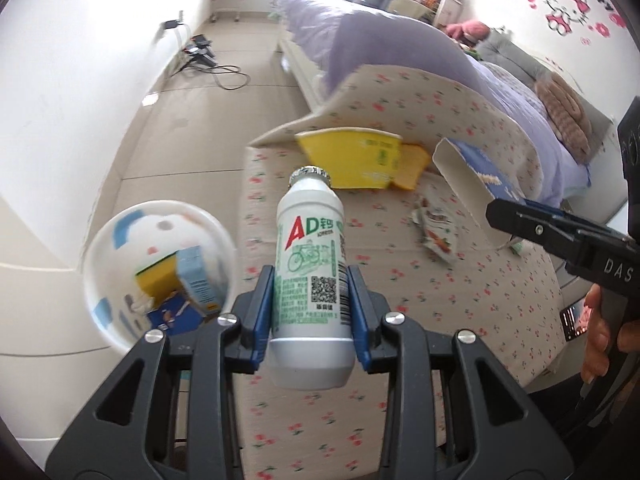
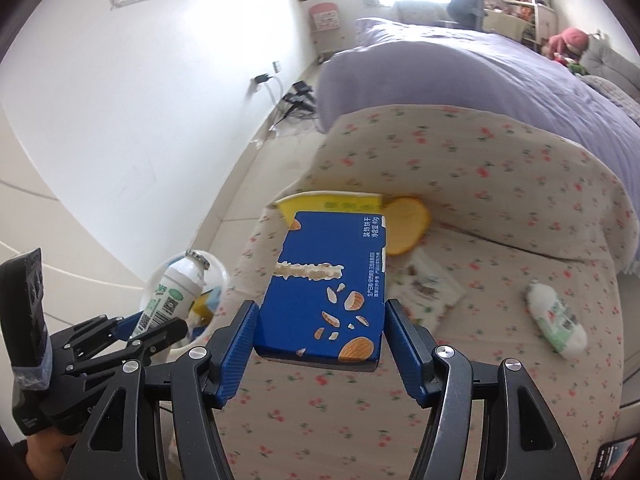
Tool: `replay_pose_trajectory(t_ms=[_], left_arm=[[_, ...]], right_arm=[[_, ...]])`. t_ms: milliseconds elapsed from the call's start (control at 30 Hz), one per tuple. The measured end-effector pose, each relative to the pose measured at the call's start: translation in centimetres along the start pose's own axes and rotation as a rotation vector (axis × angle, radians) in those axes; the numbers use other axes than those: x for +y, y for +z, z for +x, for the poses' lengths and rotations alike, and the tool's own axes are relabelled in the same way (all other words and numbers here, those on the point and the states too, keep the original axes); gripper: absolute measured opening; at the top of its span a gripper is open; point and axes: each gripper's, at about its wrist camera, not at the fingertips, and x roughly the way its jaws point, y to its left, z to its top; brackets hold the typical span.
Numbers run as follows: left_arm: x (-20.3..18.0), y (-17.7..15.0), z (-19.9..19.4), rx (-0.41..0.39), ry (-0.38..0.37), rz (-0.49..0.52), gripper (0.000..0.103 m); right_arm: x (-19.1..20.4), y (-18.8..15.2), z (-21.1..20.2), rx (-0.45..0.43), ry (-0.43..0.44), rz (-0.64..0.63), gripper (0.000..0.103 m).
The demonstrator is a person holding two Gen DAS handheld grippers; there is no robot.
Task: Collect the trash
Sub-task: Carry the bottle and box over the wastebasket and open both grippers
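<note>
My left gripper [image 1: 312, 300] is pinching a white drink bottle [image 1: 310, 280] above the left edge of the floral cushion [image 1: 460, 300], beside the white bin [image 1: 160, 272]. My right gripper [image 2: 320, 336] is clamping a blue biscuit box [image 2: 328, 280] over the cushion. A second bottle [image 2: 556, 320], somewhat blurred, is lying near the cushion's right edge.

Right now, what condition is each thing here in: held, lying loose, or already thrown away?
White bottle: capped, gripped by the left gripper.
Blue box: gripped by the right gripper.
Bin: open, some boxes inside.
Yellow bowl: tipped on its side on the cushion.
Second bottle: lying flat on the cushion.
Wrapper: crumpled, loose.
</note>
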Motion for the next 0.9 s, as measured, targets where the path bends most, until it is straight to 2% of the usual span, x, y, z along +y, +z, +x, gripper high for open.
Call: replay_pose_trajectory(t_ms=[400,600,700,733,767,800,900], left_arm=[[7.7,-1.4,-0.2,0.006,0.111,-0.135,0.036],[11.2,-1.7,0.2,0.015,0.138,-0.217,0.036],[12.2,-1.7,0.2,-0.005,0.137,-0.240,0.037],[12.6,-1.7,0.2,-0.015,0.141,-0.253,0.039],[13.0,-1.6,0.3,-0.012,0.138,-0.271,0.050],[13.3,-1.6,0.4,-0.010,0.138,-0.285,0.065],[13.7,-1.9,0.1,-0.013,0.185,-0.315,0.083]], right_arm=[[8.1,0.8,4.7,0.059,0.068,-0.105,0.065],[10.9,0.9,7.1,0.090,0.087,-0.121,0.065],[12.0,1.0,8.5,0.106,0.099,-0.123,0.065],[12.2,0.9,9.1,0.113,0.104,-0.121,0.065],[12.4,0.9,9.6,0.118,0.108,-0.118,0.065],[12.6,0.8,9.9,0.122,0.110,-0.116,0.065],[13.1,0.9,10.9,0.129,0.110,-0.109,0.065]])
